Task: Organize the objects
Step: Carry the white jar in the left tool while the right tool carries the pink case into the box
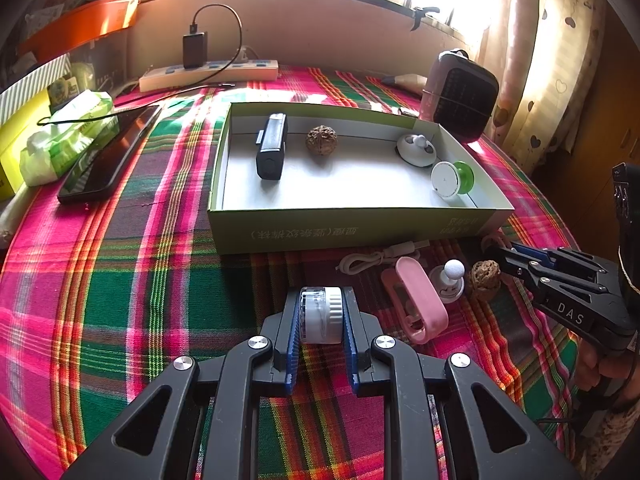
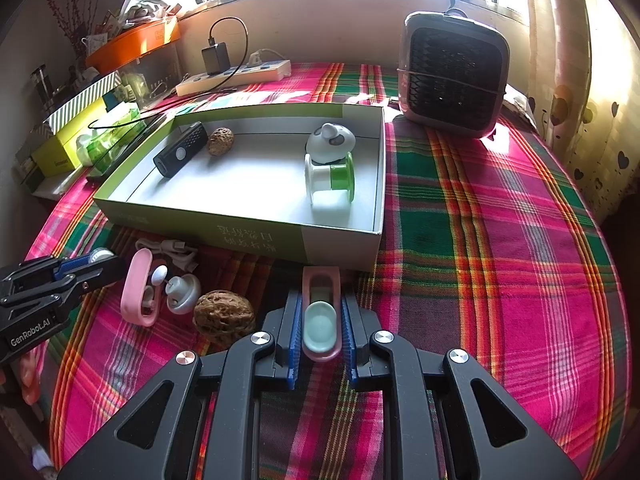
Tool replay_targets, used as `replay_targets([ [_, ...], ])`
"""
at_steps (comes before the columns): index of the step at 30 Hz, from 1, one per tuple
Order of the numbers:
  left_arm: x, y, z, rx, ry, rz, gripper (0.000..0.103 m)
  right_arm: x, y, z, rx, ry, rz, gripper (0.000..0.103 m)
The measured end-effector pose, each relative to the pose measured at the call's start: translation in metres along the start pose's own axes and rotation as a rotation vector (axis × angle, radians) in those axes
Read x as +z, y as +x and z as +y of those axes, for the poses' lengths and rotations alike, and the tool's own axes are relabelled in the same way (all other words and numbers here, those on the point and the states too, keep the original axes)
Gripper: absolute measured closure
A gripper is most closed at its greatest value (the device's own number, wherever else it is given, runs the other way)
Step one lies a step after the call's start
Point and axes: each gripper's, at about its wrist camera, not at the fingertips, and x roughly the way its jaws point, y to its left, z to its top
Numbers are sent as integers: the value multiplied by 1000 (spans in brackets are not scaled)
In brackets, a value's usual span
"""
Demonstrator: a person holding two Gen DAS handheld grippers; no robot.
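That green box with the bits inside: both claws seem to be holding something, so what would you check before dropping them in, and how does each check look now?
1. Left gripper clamps the small white jar: ok.
2. Right gripper clamps the pink case: ok.
3. Green box has bare floor free: ok.
4. Held items are over the box: not ok, both are short of its near wall.
5. Jar lid tight: cannot tell.

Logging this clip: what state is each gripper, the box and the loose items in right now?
Left gripper: shut on a white spool.
Right gripper: shut on a pink case.
Box: open, holding four things.
Walnut: loose on the cloth.
Cable: coiled, outside the box.
Charger: plugged into the power strip.
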Motion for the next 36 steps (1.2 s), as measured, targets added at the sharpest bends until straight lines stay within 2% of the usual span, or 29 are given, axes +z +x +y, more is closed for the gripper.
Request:
replay_targets([
  [20,8,-20,-6,-1,13,-39,86,4,-19,3,37,7,-30,85],
  [36,32,-23,-11,-2,33,-76,86,29,-31,16,75,-19,-83,85],
])
